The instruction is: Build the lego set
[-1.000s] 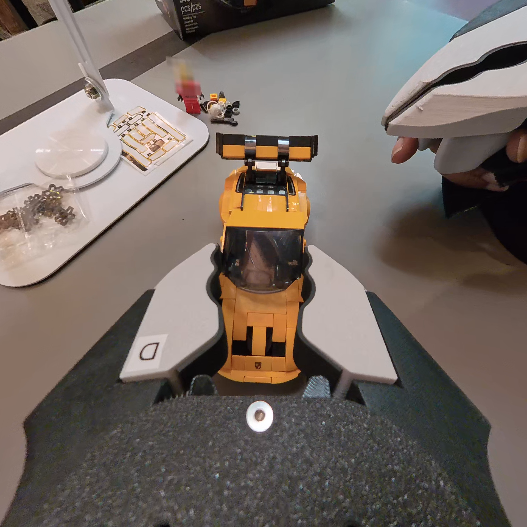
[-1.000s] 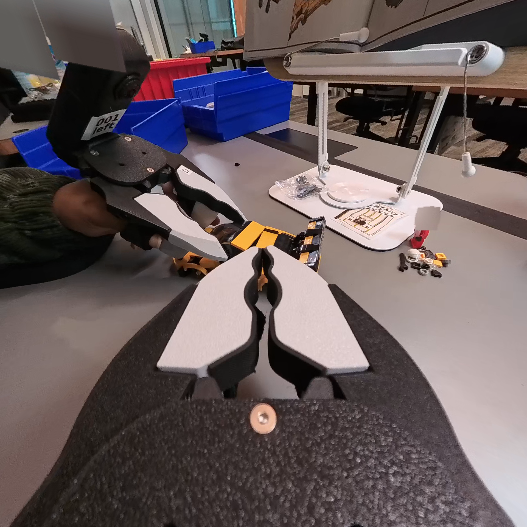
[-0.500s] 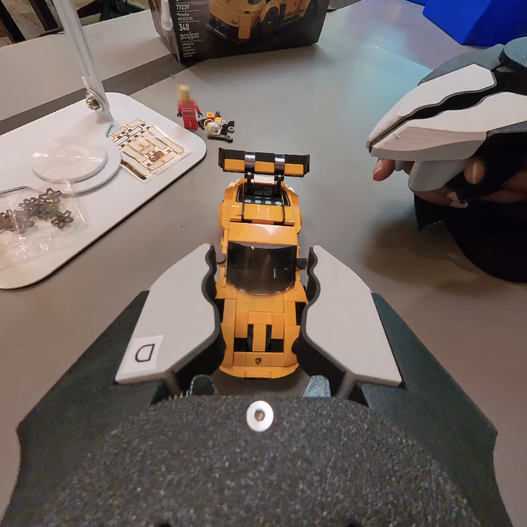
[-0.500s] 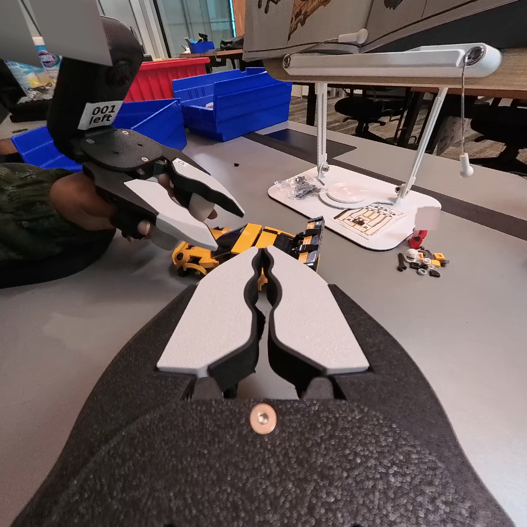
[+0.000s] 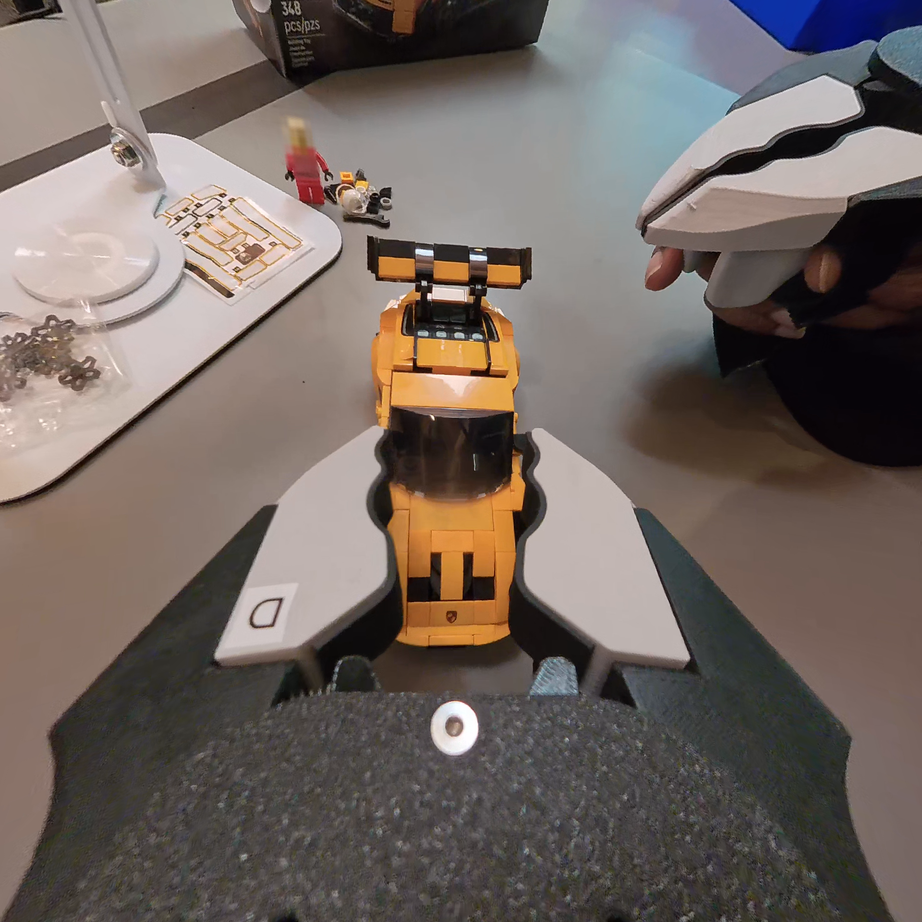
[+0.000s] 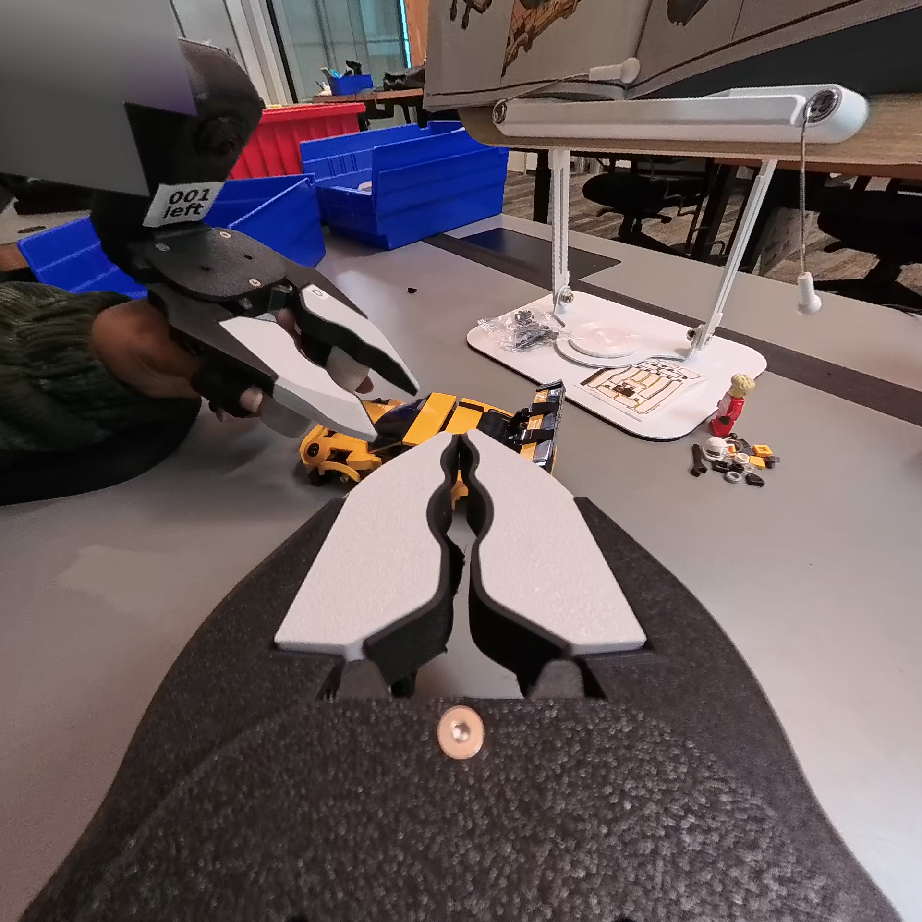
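Left gripper [image 5: 451,439] nearer yellow car [image 5: 446,424]

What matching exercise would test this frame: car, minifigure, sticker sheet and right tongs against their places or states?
1. yellow car
2. red minifigure
3. sticker sheet
4. right tongs

A. shut, empty
B. lying on the white stand base
C. under the open left tongs
D. standing beside loose pieces

Pairs: 1-C, 2-D, 3-B, 4-A

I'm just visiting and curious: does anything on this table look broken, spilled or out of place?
Nothing looks damaged. The yellow car sits upright and whole. Only a few loose pieces lie beside the red minifigure.
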`<state>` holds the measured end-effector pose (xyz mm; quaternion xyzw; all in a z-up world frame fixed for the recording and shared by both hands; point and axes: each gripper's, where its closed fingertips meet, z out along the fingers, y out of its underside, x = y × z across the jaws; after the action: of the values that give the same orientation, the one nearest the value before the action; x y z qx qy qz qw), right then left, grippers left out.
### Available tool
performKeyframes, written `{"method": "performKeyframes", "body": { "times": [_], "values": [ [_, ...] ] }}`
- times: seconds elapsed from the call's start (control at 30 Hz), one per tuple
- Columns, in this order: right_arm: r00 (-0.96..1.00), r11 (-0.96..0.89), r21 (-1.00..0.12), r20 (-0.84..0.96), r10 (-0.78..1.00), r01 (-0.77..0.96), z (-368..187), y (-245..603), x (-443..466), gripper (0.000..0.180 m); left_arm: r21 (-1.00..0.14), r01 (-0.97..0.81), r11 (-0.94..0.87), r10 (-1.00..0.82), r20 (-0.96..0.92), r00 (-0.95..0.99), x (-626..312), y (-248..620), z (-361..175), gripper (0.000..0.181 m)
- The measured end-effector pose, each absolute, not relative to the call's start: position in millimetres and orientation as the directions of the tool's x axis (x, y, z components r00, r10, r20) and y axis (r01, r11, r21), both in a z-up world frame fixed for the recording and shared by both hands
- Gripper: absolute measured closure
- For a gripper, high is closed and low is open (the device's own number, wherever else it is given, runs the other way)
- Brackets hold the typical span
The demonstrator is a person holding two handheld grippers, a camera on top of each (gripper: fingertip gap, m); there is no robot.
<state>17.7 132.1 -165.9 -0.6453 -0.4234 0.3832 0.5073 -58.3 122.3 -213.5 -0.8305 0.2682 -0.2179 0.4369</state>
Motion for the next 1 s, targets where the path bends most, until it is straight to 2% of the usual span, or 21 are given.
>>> {"method": "performKeyframes", "body": {
  "times": [0.43,0.6,0.73,1.0],
  "values": [
    [0.343,-0.123,-0.982,-0.066,0.937,0.146,-162.2,131.0,18.3,0.18,-0.831,-0.296,-0.471,-0.635,0.087,0.768,-54.1,130.7,-218.2,0.134],
    [0.347,-0.122,-0.982,-0.065,0.936,0.146,-161.7,131.4,19.1,0.18,-0.858,-0.26,-0.443,-0.661,0.118,0.741,-49.2,126.2,-208.2,0.128],
    [0.35,-0.12,-0.981,-0.061,0.935,0.15,-162.5,131.9,19.2,0.18,-0.852,-0.318,-0.415,-0.671,0.05,0.74,-61.6,122.8,-205.7,0.127],
    [0.347,-0.13,-0.978,-0.066,0.936,0.165,-167.5,131.7,16.7,0.18,-0.773,-0.385,-0.504,-0.69,0.093,0.718,-82.3,104.8,-220.8,0.106]
  ]
}}
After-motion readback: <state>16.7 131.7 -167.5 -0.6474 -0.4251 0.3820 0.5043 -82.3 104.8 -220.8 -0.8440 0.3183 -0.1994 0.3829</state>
